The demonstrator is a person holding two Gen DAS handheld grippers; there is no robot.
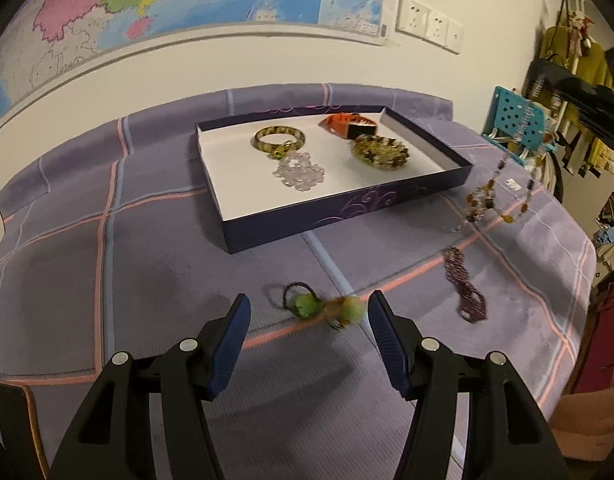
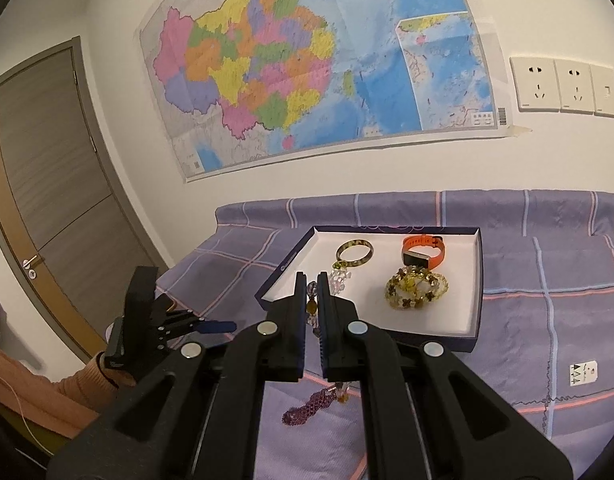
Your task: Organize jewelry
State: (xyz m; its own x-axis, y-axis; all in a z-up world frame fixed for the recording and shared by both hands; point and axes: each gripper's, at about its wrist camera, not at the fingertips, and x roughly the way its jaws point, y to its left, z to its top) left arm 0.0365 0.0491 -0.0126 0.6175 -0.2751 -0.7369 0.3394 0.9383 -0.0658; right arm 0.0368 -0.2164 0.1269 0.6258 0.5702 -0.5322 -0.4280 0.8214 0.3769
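My left gripper [image 1: 310, 300] is open, low over the purple checked bedspread. A green-bead hair tie [image 1: 325, 309] lies just past its tips, untouched. My right gripper [image 2: 311, 280] is shut on a beaded necklace [image 2: 311, 304], which hangs in the air right of the box [image 1: 495, 196]. A purple beaded bracelet [image 1: 465, 288] [image 2: 307, 406] lies on the bedspread. The dark blue box [image 1: 327, 216] [image 2: 435, 340] holds an amber bangle [image 1: 279, 138], an orange watch [image 1: 349, 124], a yellow bead bracelet [image 1: 381, 152] and a clear bead bracelet [image 1: 299, 170].
The bed meets a wall with a map [image 2: 307, 72] and sockets [image 2: 567, 84]. A door [image 2: 47, 184] stands to the left. A blue perforated chair [image 1: 519, 120] and hanging clothes [image 1: 579, 72] are beyond the bed's right edge. A person's orange sleeve [image 2: 47, 392] holds the left gripper [image 2: 211, 326].
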